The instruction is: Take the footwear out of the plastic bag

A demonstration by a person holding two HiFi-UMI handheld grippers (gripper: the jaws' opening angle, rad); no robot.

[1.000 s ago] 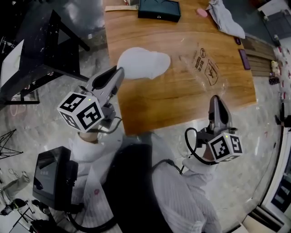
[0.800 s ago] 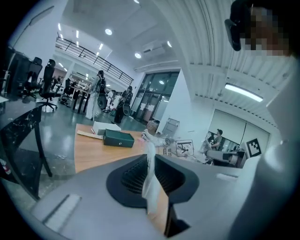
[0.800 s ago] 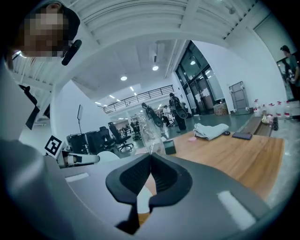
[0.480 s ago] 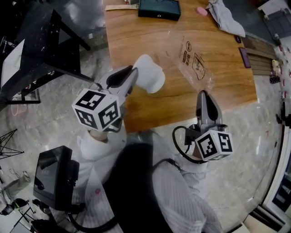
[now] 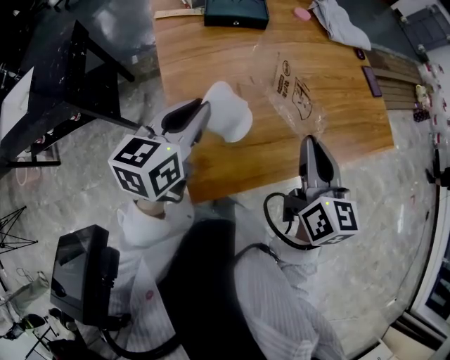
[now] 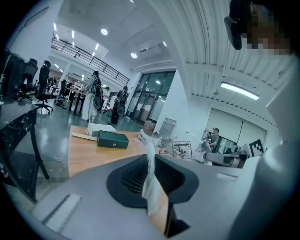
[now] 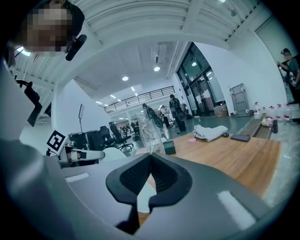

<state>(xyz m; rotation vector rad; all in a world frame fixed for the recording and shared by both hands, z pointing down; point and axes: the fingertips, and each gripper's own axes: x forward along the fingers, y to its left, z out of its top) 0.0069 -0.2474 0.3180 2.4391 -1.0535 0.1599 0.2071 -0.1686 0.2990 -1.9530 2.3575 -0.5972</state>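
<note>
At twelve o'clock in the head view the top edge cuts off the dark green box (image 5: 235,13) and, at one o'clock, the grey cloth (image 5: 339,22). The left gripper (image 5: 204,111) hides the near end of the white slipper (image 5: 230,114). The print on the plastic bag (image 5: 294,88) is too small to read.

The bench (image 5: 232,63) is smooth wood with fine grain and a soft sheen. Over the bench, the plastic bag (image 5: 294,86) is clear, crinkled, glossy film, and the slipper (image 5: 228,112) is white matt cloth. The floor (image 5: 394,211) beside the bench is polished mottled stone.

Wooden table (image 5: 211,60), perhaps marble floor (image 5: 70,186).
</note>
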